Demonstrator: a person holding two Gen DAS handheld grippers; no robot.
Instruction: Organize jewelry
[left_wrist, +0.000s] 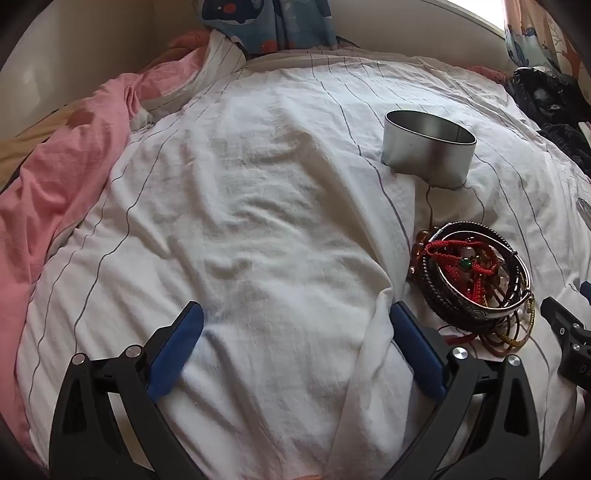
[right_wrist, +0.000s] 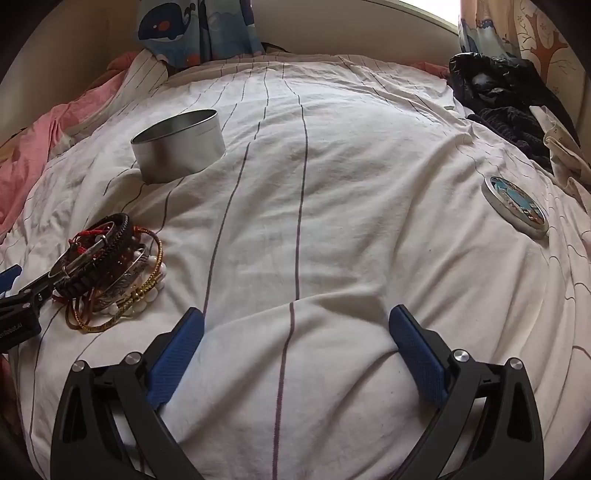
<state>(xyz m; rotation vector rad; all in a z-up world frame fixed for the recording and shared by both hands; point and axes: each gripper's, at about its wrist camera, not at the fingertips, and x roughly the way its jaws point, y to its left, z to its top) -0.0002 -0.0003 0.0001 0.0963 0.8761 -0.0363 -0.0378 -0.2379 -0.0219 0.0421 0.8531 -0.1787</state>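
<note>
Both claws, left and right, are spread wide holding nothing, pile tangled on the bed just beside the left one with the tin beyond, so I'd pinch one outer bangle, not the heap.

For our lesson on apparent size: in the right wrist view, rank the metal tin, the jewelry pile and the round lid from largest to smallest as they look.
1. Jewelry pile, though nearest the camera.
2. Metal tin, close behind; ranking unsure.
3. Round lid, clearly smallest, seen obliquely.
</note>
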